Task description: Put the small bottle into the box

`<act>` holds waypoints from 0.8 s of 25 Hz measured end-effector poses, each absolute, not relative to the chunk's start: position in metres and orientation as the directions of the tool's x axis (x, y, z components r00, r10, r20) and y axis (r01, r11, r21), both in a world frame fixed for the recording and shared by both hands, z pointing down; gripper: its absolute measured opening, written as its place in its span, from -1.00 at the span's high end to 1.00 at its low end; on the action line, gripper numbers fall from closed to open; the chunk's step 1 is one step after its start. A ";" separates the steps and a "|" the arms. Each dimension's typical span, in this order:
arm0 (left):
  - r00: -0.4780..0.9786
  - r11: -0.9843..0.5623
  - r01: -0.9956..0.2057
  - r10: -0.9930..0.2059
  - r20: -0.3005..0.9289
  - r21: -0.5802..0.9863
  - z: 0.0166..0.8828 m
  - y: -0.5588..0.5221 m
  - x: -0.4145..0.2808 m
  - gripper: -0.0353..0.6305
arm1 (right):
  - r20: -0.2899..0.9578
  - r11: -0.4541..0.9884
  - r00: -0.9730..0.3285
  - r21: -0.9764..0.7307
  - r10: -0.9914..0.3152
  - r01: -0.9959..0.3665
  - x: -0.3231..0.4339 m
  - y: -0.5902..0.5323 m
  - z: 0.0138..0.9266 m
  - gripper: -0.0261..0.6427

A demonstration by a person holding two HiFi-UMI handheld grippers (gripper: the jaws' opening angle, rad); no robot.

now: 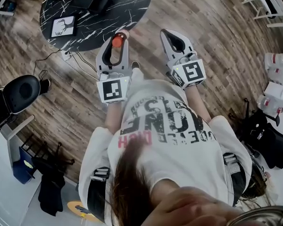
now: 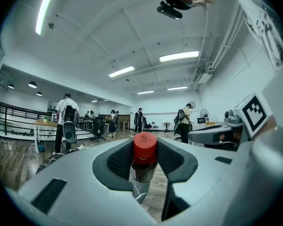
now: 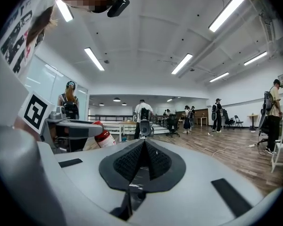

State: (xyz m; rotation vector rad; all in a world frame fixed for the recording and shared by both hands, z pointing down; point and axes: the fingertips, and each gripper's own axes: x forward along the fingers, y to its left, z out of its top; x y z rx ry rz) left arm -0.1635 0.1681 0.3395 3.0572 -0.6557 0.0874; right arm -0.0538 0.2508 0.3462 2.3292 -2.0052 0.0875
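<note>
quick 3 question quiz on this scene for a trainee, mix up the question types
1. True or false: the right gripper has its jaws together with nothing between them.
2. What colour is the cap of the small bottle?
3. What holds the small bottle? A. the left gripper B. the right gripper C. neither, it stands on a table

Key: 1 true; 2 red; 3 A

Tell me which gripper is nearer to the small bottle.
Left. The left gripper is clamped on the bottle, with the red cap showing between its jaws. The right gripper is off to its side, shut on nothing, not touching the bottle.
</note>
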 end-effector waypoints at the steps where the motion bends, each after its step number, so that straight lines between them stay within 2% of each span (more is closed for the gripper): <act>1: 0.911 -0.913 -0.408 -0.408 0.056 -0.005 0.340 0.161 -0.161 0.47 | 0.088 -0.156 0.156 0.010 -0.984 -0.988 -0.049 0.245 0.346 0.92; 20: 0.917 -0.919 -0.393 -0.393 0.061 -0.015 0.343 0.063 -0.130 0.47 | 0.072 -0.248 0.248 0.008 -0.966 -0.969 -0.003 0.168 0.344 0.92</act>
